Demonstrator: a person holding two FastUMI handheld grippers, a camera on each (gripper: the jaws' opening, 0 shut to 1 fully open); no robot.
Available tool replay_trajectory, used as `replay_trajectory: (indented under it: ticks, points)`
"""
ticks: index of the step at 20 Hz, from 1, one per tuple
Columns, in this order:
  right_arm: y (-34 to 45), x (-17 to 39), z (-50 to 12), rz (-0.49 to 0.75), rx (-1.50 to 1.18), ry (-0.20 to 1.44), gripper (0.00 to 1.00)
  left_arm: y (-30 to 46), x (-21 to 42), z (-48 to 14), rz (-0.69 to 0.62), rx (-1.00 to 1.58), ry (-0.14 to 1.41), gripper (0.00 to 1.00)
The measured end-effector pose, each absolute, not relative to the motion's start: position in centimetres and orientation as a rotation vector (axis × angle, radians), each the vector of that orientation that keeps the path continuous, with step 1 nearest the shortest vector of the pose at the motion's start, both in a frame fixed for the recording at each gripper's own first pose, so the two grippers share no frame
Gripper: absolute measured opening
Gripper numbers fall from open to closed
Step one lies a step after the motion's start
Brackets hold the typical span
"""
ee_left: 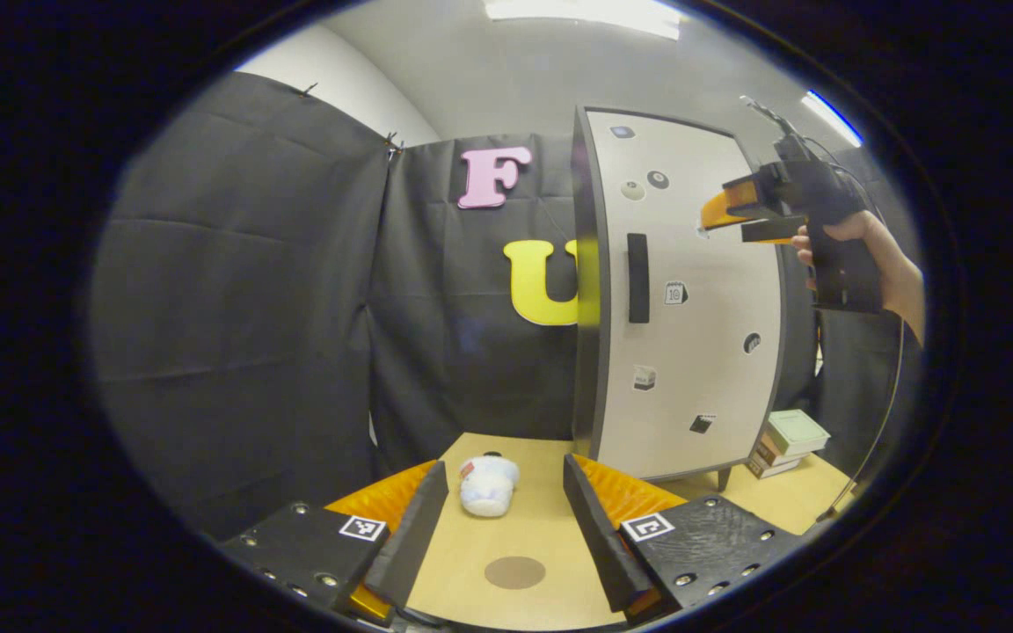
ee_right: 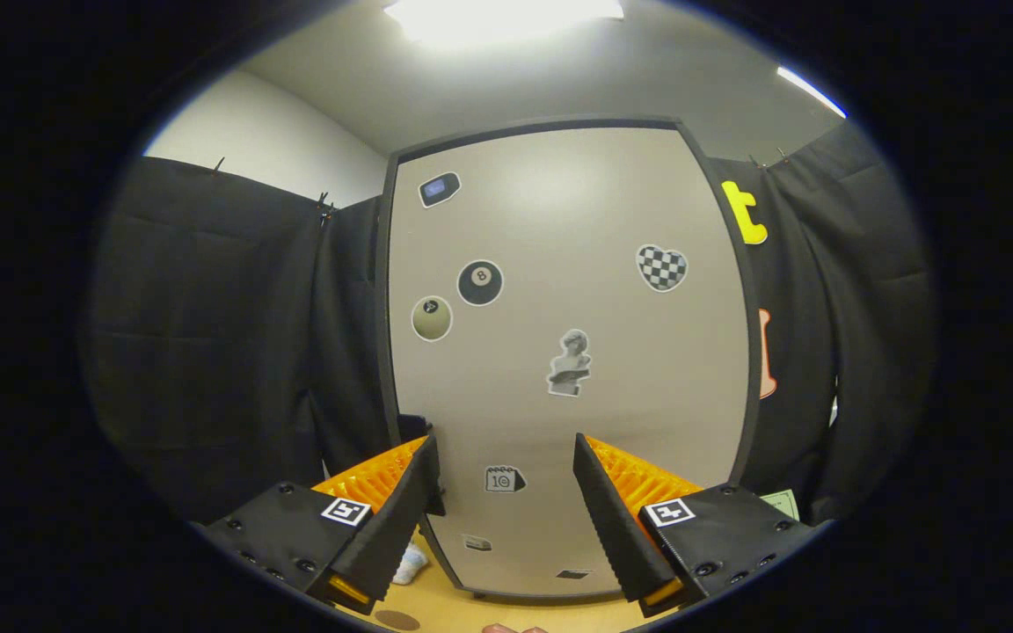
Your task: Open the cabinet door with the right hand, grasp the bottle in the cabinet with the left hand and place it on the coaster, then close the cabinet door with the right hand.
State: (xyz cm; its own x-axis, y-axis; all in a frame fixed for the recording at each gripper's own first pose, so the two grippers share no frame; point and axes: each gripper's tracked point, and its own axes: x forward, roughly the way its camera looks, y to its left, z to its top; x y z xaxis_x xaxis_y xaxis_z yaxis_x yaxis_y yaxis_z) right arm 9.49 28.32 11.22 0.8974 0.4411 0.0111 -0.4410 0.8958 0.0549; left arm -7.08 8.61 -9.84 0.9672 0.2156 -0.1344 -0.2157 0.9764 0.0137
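The cabinet [ee_left: 691, 352] stands on the table with its pale, sticker-covered door [ee_right: 559, 308] shut, so whatever is inside is hidden. A black vertical handle [ee_left: 638, 278] sits near the door's left edge. A hand holds my right gripper [ee_left: 723, 225] open in front of the door's upper right part, to the right of and above the handle. In the right gripper view the door is close ahead of my right gripper [ee_right: 506, 492]. The round brown coaster [ee_left: 514, 571] lies on the table between the fingers of my open, empty left gripper [ee_left: 505, 519].
A small white object [ee_left: 487, 485] lies on the wooden table [ee_left: 550, 527] just beyond the coaster, left of the cabinet. A stack of books [ee_left: 788, 440] sits to the cabinet's right. Black cloth walls close in the booth behind and on both sides.
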Motion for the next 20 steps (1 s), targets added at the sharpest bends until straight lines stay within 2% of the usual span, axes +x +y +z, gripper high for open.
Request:
replay_trajectory:
  ticks: [3,6,7,8,11,14,15,16,17,19,20]
  points:
    - [31.0,10.8,11.0,0.467,0.093,0.038,0.96,9.5,-9.2,-10.8,0.25,-0.016,0.15,0.82]
    - [33.5,12.1,10.1,0.455,0.098,0.069,0.99,10.4,-9.6,-11.4,0.285,-0.063,0.166,0.8]
    - [34.3,12.4,9.7,0.455,0.091,0.075,0.95,10.8,-9.7,-11.5,0.297,-0.08,0.17,0.82]
    - [34.7,12.8,9.4,0.438,0.077,0.064,0.98,11.2,-10.0,-11.9,0.305,-0.095,0.172,0.8]
    - [36.2,13.7,7.8,0.407,0.025,0.076,0.98,12.4,-10.5,-12.2,0.333,-0.107,0.176,0.82]
    - [37.2,14.9,6.6,0.378,0.022,0.088,0.98,13.4,-11.0,-12.6,0.355,-0.102,0.181,0.8]
    - [37.3,15.3,6.3,0.359,0.033,0.092,0.92,13.6,-11.2,-12.7,0.362,-0.104,0.183,0.81]
    - [37.4,15.7,5.9,0.346,0.043,0.107,0.92,13.8,-11.4,-12.7,0.369,-0.106,0.184,0.82]
    - [37.7,15.9,5.4,0.344,0.049,0.127,0.98,14.1,-11.5,-12.8,0.376,-0.107,0.185,0.81]
    - [38.4,16.3,4.5,0.345,0.039,0.153,0.9,14.5,-11.8,-13.1,0.391,-0.112,0.191,0.82]
    - [38.6,16.4,4.1,0.343,0.027,0.157,0.93,14.7,-12.0,-13.5,0.395,-0.118,0.197,0.82]
